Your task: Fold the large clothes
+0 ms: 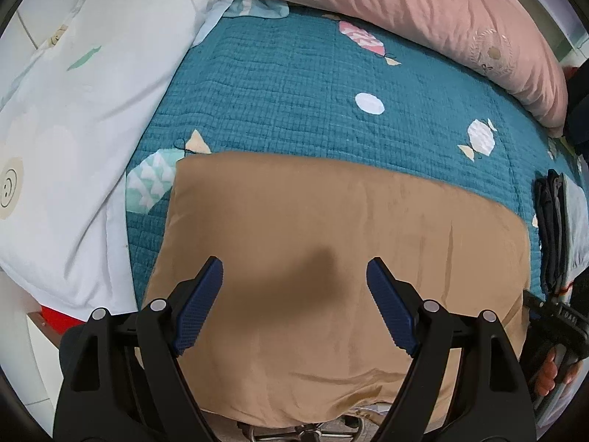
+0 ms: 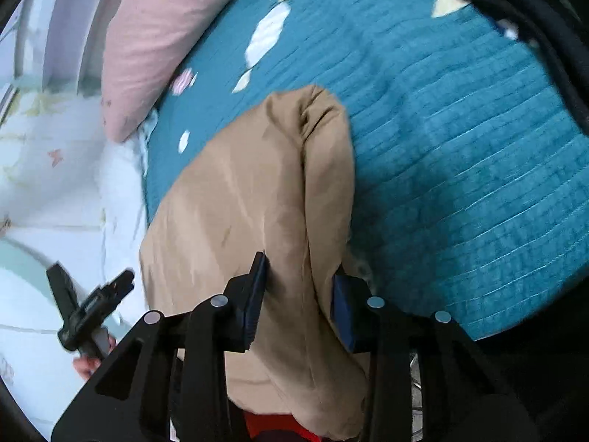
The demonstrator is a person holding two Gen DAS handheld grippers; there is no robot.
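tan garment (image 1: 331, 228) lies flat, long axis crosswise on the quilt (image 1: 294, 84).

garment (image 1: 331, 243) lies on the quilt (image 1: 294, 92), pillow (image 1: 405, 7) at 12 o'clock, duvet (image 1: 73, 129) at 9, folded clothes (image 1: 552, 228) at 3.

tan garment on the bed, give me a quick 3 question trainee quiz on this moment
1. True or false: the left hand-held gripper is shut on the tan garment.
2. What does the garment lie on? A) bare floor B) teal quilt C) wooden table
3. Fill in: the right hand-held gripper straddles a raised ____ of the garment.

Key:
1. False; its jaws stand wide open above the cloth.
2. B
3. fold; whether the jaws pinch it fully cannot be told.
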